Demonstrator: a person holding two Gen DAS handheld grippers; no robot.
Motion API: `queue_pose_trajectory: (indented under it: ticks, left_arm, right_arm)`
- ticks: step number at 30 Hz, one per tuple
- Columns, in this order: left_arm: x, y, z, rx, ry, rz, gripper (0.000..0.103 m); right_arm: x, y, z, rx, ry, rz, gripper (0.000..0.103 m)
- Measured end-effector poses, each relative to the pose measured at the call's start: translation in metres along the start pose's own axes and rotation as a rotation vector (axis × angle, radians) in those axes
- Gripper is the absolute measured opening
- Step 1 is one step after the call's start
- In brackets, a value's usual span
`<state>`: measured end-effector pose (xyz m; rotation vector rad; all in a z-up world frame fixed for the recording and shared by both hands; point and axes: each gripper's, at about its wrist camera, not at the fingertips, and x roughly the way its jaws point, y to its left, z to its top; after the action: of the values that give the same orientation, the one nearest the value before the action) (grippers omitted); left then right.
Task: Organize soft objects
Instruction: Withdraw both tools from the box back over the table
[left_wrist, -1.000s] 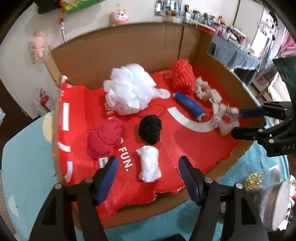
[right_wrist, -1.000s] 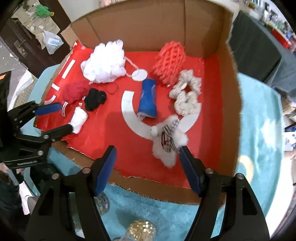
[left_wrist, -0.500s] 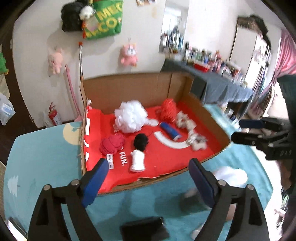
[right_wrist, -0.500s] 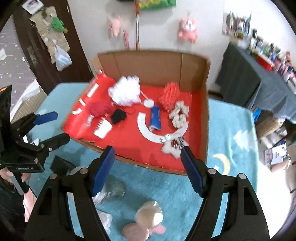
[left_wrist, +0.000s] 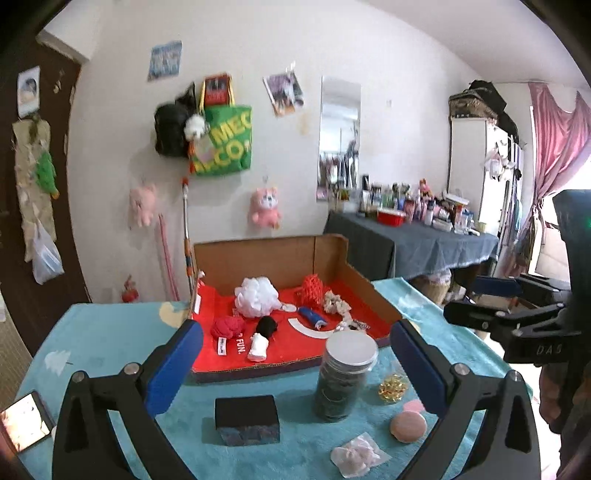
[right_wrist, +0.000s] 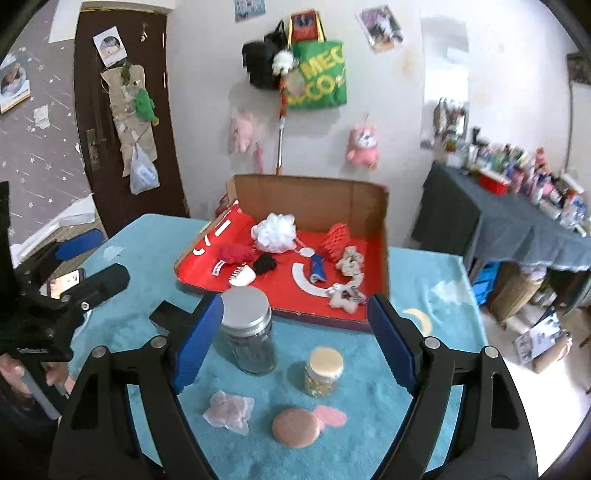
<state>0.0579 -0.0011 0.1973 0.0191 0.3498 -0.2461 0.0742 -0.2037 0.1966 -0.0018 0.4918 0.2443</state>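
1. Both tools are empty. The left hand-held gripper (left_wrist: 295, 363) has its jaws opening wide with nothing between them, and the jaws of the right hand-held gripper (right_wrist: 293, 341) are also opening, only framing the tall metal-lidded jar (right_wrist: 249, 330) without pressing on it. Any soft item wanted next needs a fresh reach.
2. The soft things already lie in the cardboard box (left_wrist: 291, 262) on the desk (left_wrist: 110, 332): white mesh puff (left_wrist: 256, 301), red knitted piece (left_wrist: 228, 326), black pom-pom (left_wrist: 266, 325), white rolled cloth (left_wrist: 258, 345), red net sponge (left_wrist: 312, 293), cream scrunchie (left_wrist: 334, 304) and small plush (right_wrist: 345, 295).
3. In front of the box stand the tall jar and a small jar of gold bits (right_wrist: 323, 371). A low reach towards the box could knock either over, since both sit in the approach path.
4. A pink compact (right_wrist: 295, 428) and a crinkled wrapped bundle (right_wrist: 229, 408) lie near the front edge; a sweeping arm may push them off.
5. The plush sits close to the box's low front lip, so a careless nudge could tip it out.
6. The black block (left_wrist: 246, 419) also stands in the left tool's way.
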Motion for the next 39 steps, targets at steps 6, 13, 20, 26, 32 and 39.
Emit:
queue_pose_trajectory:
  ticks: [6,13,20,26,32,39]
  left_arm:
    - [-0.024,-0.017,-0.027,0.003,-0.05,0.009,0.103]
    - [-0.022,-0.026,-0.059,-0.011,-0.023,0.003,0.103]
    - [-0.011,-0.03,-0.091,-0.029,0.033,-0.018,0.103]
    - [0.002,-0.03,-0.113,-0.049,0.099,-0.019,0.103]
    - [0.016,-0.03,-0.132,-0.068,0.17,-0.016,0.103]
    - [0.032,-0.032,-0.147,-0.079,0.242,-0.021,0.103]
  right_arm:
    - [-0.025,0.001,-0.04,0.044,-0.074,-0.013,0.091]
    - [-0.034,0.002,-0.078,0.071,-0.103,-0.078,0.091]
    - [-0.02,0.008,-0.112,0.052,-0.079,-0.137,0.091]
    - [-0.001,0.002,-0.131,0.085,-0.016,-0.132,0.091]
    - [0.017,0.0,-0.149,0.096,0.046,-0.125,0.091]
    - [0.033,-0.009,-0.161,0.133,0.105,-0.1,0.091]
